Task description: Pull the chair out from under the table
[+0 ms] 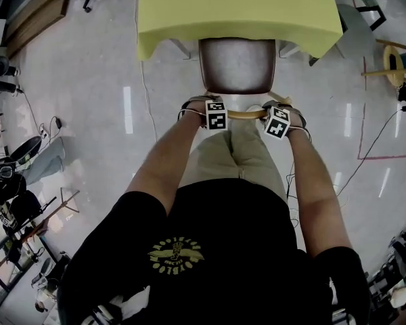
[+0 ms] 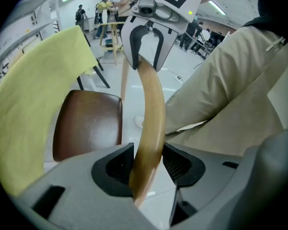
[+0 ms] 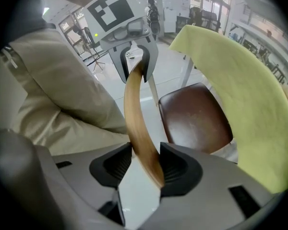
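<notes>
One chair [image 1: 237, 65], one yellow-draped worktop [image 1: 237, 5] — and two tools, the left tool [image 2: 146, 169] and the right tool [image 3: 146, 166], each carrying one marker cube [image 1: 216, 115].

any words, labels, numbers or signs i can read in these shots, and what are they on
No text here can be read.
Yellow emblem on the black shirt: lettering round it, too blurred to read.
Marker cubes: black-and-white square patterns only, no letters or numbers.
</notes>
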The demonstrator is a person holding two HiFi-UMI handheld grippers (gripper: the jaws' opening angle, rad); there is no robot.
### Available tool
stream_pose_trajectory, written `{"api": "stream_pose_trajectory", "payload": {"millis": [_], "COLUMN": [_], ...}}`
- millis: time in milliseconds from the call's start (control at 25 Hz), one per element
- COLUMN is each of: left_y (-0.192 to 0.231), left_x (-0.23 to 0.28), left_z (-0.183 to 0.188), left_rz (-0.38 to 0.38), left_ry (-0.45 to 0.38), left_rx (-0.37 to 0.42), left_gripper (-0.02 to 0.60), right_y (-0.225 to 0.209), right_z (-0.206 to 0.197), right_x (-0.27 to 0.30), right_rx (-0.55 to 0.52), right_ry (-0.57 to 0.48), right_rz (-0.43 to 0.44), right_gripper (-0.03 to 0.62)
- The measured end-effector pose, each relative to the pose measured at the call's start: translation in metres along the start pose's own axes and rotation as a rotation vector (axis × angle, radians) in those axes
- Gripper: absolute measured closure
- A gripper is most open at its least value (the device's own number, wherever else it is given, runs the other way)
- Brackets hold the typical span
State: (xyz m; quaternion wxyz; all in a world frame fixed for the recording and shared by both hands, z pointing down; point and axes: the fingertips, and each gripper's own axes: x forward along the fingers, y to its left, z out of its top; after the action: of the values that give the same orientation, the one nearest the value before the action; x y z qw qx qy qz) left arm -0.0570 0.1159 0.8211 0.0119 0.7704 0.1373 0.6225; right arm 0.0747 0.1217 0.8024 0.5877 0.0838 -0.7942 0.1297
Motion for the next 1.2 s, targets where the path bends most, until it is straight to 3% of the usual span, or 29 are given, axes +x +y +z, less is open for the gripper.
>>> {"api": "stream_pose_trajectory", "payload": {"millis": [960,1200], "left_y": [-0.089,-0.095], "left_x": [0.012,0.011], "left_z": [0.025,0.022], "left_rz": [-0.061,-0.044], "left_ry": [-0.008,0.008], "left_rx": [-0.092,-0.09], "left_gripper": [0.403,0.402], "right_y": [0.072,0.084], "right_z": [-0.03,-0.027], "right_x": [-0.016,-0.018], "right_rx": [-0.044,-0.025], "right_ry": [-0.025,-0.031], "right_rz": [0.042,0.046], "right_gripper": [0.422,0.43]}}
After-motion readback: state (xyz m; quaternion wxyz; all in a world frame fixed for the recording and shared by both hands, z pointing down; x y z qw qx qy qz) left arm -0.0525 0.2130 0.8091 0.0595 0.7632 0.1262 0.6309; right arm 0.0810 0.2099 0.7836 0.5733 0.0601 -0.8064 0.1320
